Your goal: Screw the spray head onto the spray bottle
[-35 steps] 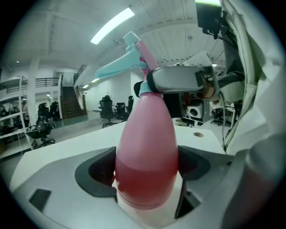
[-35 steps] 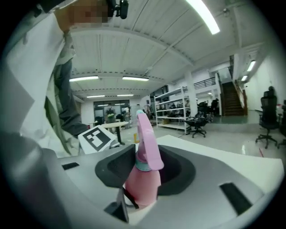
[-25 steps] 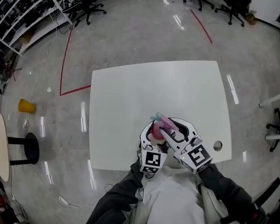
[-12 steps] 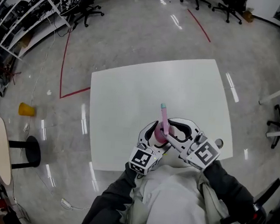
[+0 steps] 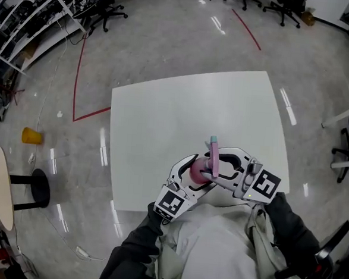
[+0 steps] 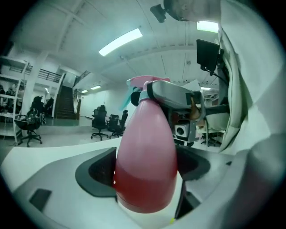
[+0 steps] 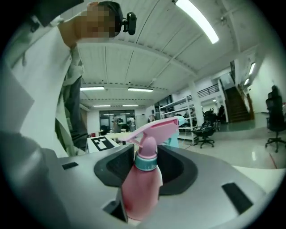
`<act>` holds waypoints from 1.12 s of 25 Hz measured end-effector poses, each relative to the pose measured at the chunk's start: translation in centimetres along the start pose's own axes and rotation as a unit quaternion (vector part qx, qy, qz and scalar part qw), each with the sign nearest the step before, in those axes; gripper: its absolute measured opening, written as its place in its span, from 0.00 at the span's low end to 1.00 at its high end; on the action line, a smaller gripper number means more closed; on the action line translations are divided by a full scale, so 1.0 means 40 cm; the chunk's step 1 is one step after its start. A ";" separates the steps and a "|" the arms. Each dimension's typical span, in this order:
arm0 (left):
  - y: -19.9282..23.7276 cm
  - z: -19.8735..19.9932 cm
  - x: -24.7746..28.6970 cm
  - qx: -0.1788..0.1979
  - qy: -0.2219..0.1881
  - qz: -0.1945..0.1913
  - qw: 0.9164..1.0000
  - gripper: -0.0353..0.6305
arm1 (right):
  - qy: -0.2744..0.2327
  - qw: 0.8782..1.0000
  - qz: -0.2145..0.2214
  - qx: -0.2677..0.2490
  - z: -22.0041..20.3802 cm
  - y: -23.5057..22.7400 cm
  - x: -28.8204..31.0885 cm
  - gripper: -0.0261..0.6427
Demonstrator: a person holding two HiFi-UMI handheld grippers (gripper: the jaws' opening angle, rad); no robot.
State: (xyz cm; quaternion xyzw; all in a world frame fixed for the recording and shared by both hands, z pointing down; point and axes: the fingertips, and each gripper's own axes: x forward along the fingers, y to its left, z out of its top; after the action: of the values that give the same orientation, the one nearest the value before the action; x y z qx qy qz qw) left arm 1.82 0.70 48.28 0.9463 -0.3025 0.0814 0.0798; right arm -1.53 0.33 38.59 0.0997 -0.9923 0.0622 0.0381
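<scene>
Head view: over the counter (image 5: pixel 182 112), at about 5 o'clock near its edge, spray bottle (image 5: pixel 197 173) clamped round the body by the left tool (image 5: pixel 194 174) reaching in from 7 o'clock. Spray head (image 5: pixel 214 155) already on top, nozzle toward 12 o'clock, flanked by the right tool (image 5: pixel 219 167) reaching in from 3 o'clock. Left gripper view: both pads pressed on the wide pink body, the grip low and firm. Keep this hold fixed and the bottle steady, so that only the head turns. Right gripper view: jaws opening, with the teal collar (image 7: pixel 145 163) between them and the pads close beside it. Probably a re-grip between twists. Close again squarely on the collar, not on the trigger at 12 o'clock above it. Turn in short strokes along the bottle's axis and keep the head from tipping, against cross-threading. Thread seating not visible in any view, so judge tightness by resistance.
</scene>
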 end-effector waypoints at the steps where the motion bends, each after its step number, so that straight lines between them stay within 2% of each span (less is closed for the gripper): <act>1: -0.007 0.002 0.003 -0.009 -0.003 -0.007 1.000 0.68 | -0.001 1.000 0.017 -0.007 0.003 0.004 -0.003 0.27; 2: -0.008 0.008 0.007 -0.021 -0.013 -0.007 1.000 0.68 | -0.008 1.000 0.015 -0.011 0.009 0.000 -0.006 0.26; 3: -0.002 0.018 0.011 -0.037 -0.026 0.002 0.999 0.68 | -0.021 1.000 -0.009 -0.006 0.017 -0.016 -0.008 0.26; 4: 0.011 0.028 0.015 -0.053 -0.040 0.020 0.998 0.68 | -0.038 0.998 -0.055 0.007 0.025 -0.043 -0.010 0.26; 5: 0.031 0.036 0.019 -0.062 -0.047 0.047 0.996 0.68 | -0.055 0.991 -0.119 0.024 0.030 -0.078 -0.013 0.25; 7: 0.073 0.039 0.024 -0.044 -0.038 0.123 0.991 0.68 | -0.067 0.962 -0.256 0.059 0.025 -0.140 -0.023 0.24; 8: 0.087 0.038 0.026 -0.029 -0.027 0.157 0.987 0.68 | -0.064 0.948 -0.303 0.066 0.021 -0.153 -0.025 0.23; 9: 0.094 0.038 0.026 -0.021 -0.022 0.178 0.984 0.68 | -0.061 0.942 -0.324 0.061 0.021 -0.154 -0.022 0.23; 10: 0.095 0.039 0.023 -0.023 -0.023 0.185 0.982 0.68 | -0.058 0.944 -0.321 0.046 0.025 -0.147 -0.015 0.23; 11: 0.094 0.041 0.019 -0.029 -0.029 0.180 0.983 0.68 | -0.055 0.952 -0.300 0.028 0.031 -0.135 -0.005 0.23; 14: 0.094 0.049 -0.003 -0.014 -0.031 0.155 0.987 0.68 | -0.037 0.978 -0.204 -0.003 0.041 -0.085 -0.001 0.23; 16: 0.115 0.051 -0.022 -0.003 -0.026 0.153 0.988 0.68 | -0.023 0.988 -0.153 -0.013 0.039 -0.051 -0.024 0.24; 18: 0.138 0.054 -0.045 -0.016 -0.035 0.139 0.990 0.68 | -0.009 0.993 -0.117 -0.028 0.034 -0.024 -0.047 0.24; 19: 0.136 0.060 -0.054 -0.027 -0.046 0.117 0.992 0.68 | -0.006 0.994 -0.108 -0.028 0.030 -0.020 -0.059 0.26; 21: 0.098 0.081 -0.062 -0.045 -0.064 0.046 0.996 0.68 | -0.021 0.995 -0.093 0.002 0.038 -0.034 -0.083 0.42; 23: 0.038 0.103 -0.058 -0.042 -0.062 -0.026 0.997 0.68 | -0.057 0.996 -0.056 0.049 0.071 -0.053 -0.095 0.48; 24: 0.010 0.106 -0.052 -0.032 -0.053 -0.055 0.997 0.68 | -0.069 0.995 -0.026 0.064 0.089 -0.053 -0.096 0.48; 26: -0.026 0.097 -0.031 -0.009 -0.033 -0.089 0.995 0.68 | -0.070 0.995 0.039 0.054 0.117 -0.032 -0.081 0.48; 27: -0.029 0.093 -0.020 -0.006 -0.030 -0.091 0.995 0.68 | -0.062 0.996 0.057 0.035 0.122 -0.020 -0.069 0.48; 28: -0.024 0.089 -0.012 -0.007 -0.029 -0.083 0.996 0.68 | -0.051 0.997 0.057 0.014 0.120 -0.015 -0.058 0.42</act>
State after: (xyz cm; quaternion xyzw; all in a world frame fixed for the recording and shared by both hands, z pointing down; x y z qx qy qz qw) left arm 2.40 1.04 44.63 0.9695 -0.2256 0.0451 0.0846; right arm 0.54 -0.45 33.73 0.0465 -0.9961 0.0730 -0.0179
